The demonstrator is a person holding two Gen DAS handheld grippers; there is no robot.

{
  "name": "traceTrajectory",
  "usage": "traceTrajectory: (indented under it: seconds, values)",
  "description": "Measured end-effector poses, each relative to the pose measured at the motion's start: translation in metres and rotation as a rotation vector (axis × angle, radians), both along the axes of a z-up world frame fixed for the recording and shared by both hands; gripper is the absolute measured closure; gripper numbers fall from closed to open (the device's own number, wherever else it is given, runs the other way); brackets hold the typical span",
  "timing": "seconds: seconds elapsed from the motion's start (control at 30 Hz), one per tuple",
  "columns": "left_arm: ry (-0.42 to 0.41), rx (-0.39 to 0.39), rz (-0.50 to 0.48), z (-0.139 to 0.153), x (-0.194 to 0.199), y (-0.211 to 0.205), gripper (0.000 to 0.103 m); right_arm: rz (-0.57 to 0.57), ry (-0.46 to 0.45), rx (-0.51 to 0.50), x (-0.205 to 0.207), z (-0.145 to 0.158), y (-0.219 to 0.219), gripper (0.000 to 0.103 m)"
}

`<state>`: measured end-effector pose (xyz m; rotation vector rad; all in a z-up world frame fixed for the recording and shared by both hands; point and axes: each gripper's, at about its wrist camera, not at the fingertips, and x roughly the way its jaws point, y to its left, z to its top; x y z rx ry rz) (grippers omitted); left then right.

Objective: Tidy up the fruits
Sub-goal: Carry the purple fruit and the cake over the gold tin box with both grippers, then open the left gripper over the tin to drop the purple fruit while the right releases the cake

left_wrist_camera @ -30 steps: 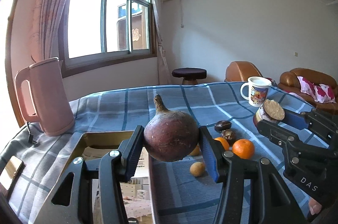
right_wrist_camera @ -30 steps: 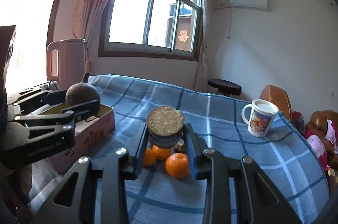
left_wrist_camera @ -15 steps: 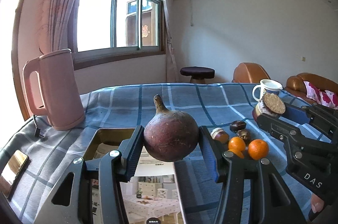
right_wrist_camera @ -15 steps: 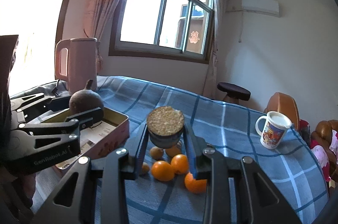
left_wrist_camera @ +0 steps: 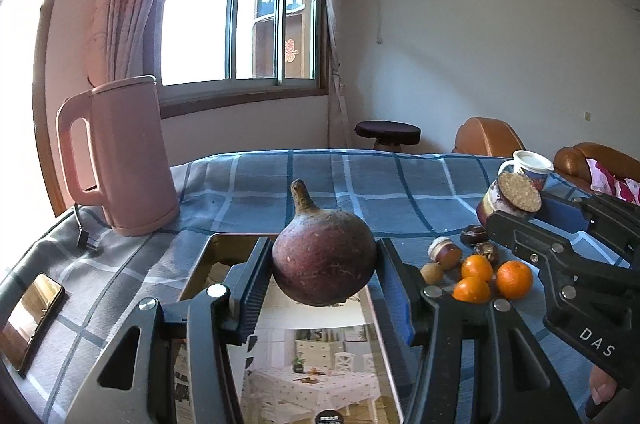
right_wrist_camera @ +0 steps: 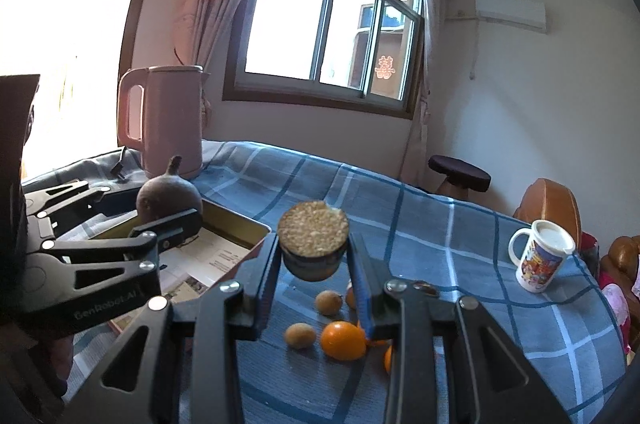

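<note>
Left claw (left_wrist_camera: 324, 288): my jaws are clamped on either side of a big purple-brown fruit (left_wrist_camera: 324, 264), stem pointing up and away; it hangs clear above the tin (left_wrist_camera: 224, 244).
Right claw (right_wrist_camera: 314, 264): closed on a short cut piece (right_wrist_camera: 313, 240) with a grainy tan face turned toward the camera; held in the air over the loose fruit.
Tin: open metal box on the near left of the worktop (left_wrist_camera: 360, 183), lined with printed paper; I see no fruit in it.
Loose fruit: oranges (left_wrist_camera: 476, 278), small tan fruits (right_wrist_camera: 300, 335) and dark brown pieces (left_wrist_camera: 472, 235) lie in a cluster on the blue checked cloth, just right of the tin.
Other things: pink kettle (left_wrist_camera: 120, 159) far left, mug (right_wrist_camera: 540, 256) far right, phone (left_wrist_camera: 34, 320) at the near left edge.
Step in hand: I judge this to be the carry, with both claws loaded and the big fruit already over the tin.
Next move: lower the left claw until the fruit rests on the paper, then ease the jaws apart; it is round and may roll, so set it close to a wall. The right piece follows, brought left over the tin rim.
</note>
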<state>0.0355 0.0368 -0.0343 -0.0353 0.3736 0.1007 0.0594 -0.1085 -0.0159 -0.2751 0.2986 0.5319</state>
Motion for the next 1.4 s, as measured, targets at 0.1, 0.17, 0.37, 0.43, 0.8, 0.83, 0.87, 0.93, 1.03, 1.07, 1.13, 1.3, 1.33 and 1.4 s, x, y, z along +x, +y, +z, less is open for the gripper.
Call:
traceTrajectory:
  seconds: [0.1, 0.17, 0.37, 0.43, 0.8, 0.83, 0.87, 0.93, 1.03, 1.07, 1.13, 1.3, 1.33, 1.4]
  values:
    - [0.004, -0.005, 0.01, -0.001, 0.001, 0.006, 0.049, 0.012, 0.004, -0.005, 0.001, 0.0, 0.006, 0.067]
    - [0.009, -0.009, 0.016, -0.002, 0.001, 0.01, 0.049, 0.021, 0.007, -0.01, 0.001, 0.0, 0.011, 0.067]
    - [0.023, -0.021, 0.041, -0.005, 0.002, 0.024, 0.049, 0.044, 0.015, -0.026, 0.003, -0.002, 0.026, 0.067]
    - [0.029, -0.025, 0.049, -0.005, 0.003, 0.03, 0.049, 0.055, 0.021, -0.029, 0.004, -0.002, 0.031, 0.067]
    - [0.086, -0.037, 0.067, -0.011, 0.013, 0.055, 0.049, 0.118, 0.113, -0.028, 0.021, -0.015, 0.06, 0.067]
    - [0.092, -0.041, 0.07, -0.013, 0.014, 0.058, 0.049, 0.124, 0.122, -0.03, 0.022, -0.017, 0.063, 0.067]
    - [0.099, -0.04, 0.072, -0.014, 0.015, 0.061, 0.049, 0.131, 0.132, -0.032, 0.024, -0.019, 0.067, 0.067]
    - [0.111, -0.044, 0.071, -0.016, 0.017, 0.066, 0.049, 0.143, 0.155, -0.032, 0.028, -0.022, 0.072, 0.067]
    - [0.125, -0.052, 0.071, -0.018, 0.02, 0.072, 0.049, 0.148, 0.191, -0.034, 0.036, -0.029, 0.081, 0.067]
    - [0.128, -0.049, 0.072, -0.018, 0.021, 0.073, 0.049, 0.15, 0.204, -0.037, 0.039, -0.032, 0.084, 0.067]
    - [0.134, -0.05, 0.075, -0.02, 0.023, 0.077, 0.049, 0.153, 0.219, -0.04, 0.041, -0.037, 0.09, 0.067]
    - [0.151, -0.055, 0.085, -0.026, 0.029, 0.087, 0.049, 0.158, 0.237, -0.059, 0.042, -0.045, 0.103, 0.067]
    - [0.153, -0.056, 0.086, -0.026, 0.032, 0.089, 0.049, 0.157, 0.241, -0.063, 0.042, -0.046, 0.106, 0.067]
    - [0.157, -0.059, 0.089, -0.027, 0.034, 0.092, 0.049, 0.154, 0.248, -0.066, 0.043, -0.048, 0.111, 0.067]
